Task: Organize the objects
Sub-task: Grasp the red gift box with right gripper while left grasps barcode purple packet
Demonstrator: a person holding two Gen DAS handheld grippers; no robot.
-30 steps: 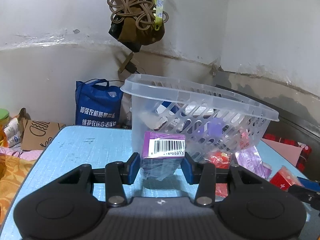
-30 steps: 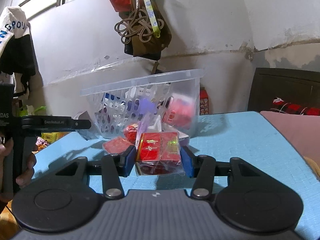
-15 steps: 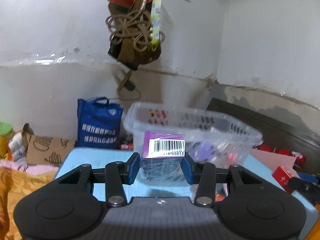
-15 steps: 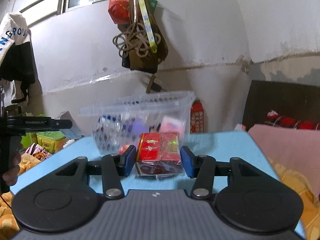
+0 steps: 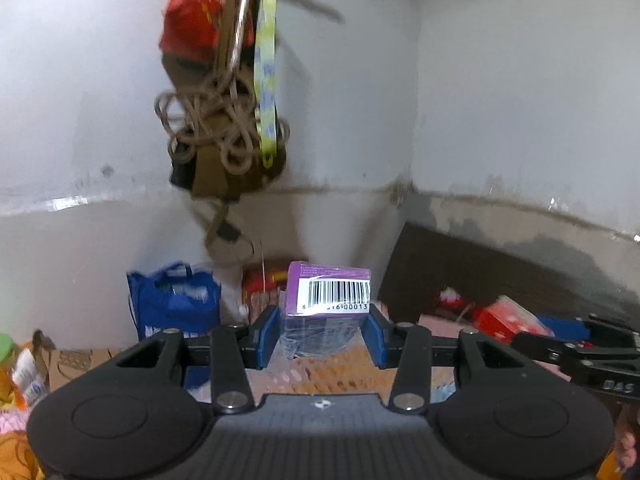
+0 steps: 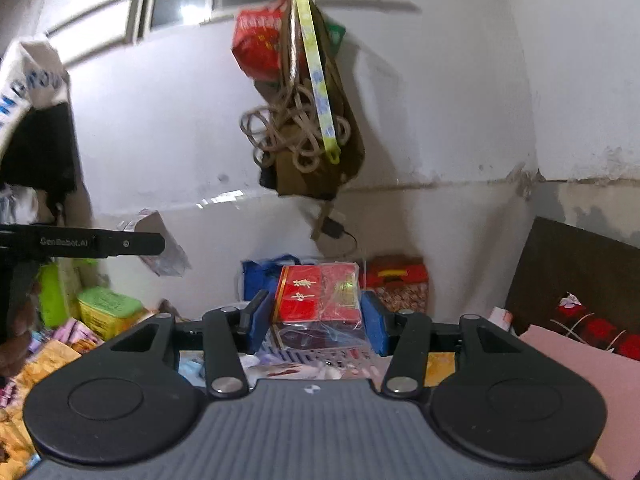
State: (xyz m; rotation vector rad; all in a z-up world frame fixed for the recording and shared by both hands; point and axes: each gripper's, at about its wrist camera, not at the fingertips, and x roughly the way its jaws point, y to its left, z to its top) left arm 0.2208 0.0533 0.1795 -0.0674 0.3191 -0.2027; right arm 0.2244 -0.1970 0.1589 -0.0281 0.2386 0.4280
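Left wrist view: my left gripper (image 5: 323, 330) clamps the purple barcoded box (image 5: 328, 300); my right gripper (image 6: 316, 322) clamps the red box (image 6: 318, 294), both raised.

Purple box (image 5: 326, 312) & red box (image 6: 318, 300): glossy cellophane-wrapped card (crinkly at base). Gripper pads (image 5: 266, 336): matt blue plastic. Wall (image 5: 500, 100): rough, flaky paint.

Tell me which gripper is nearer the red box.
Right. The right gripper is clamped on the red box, pads on both its sides. The left gripper holds a purple box and sits off to the side.
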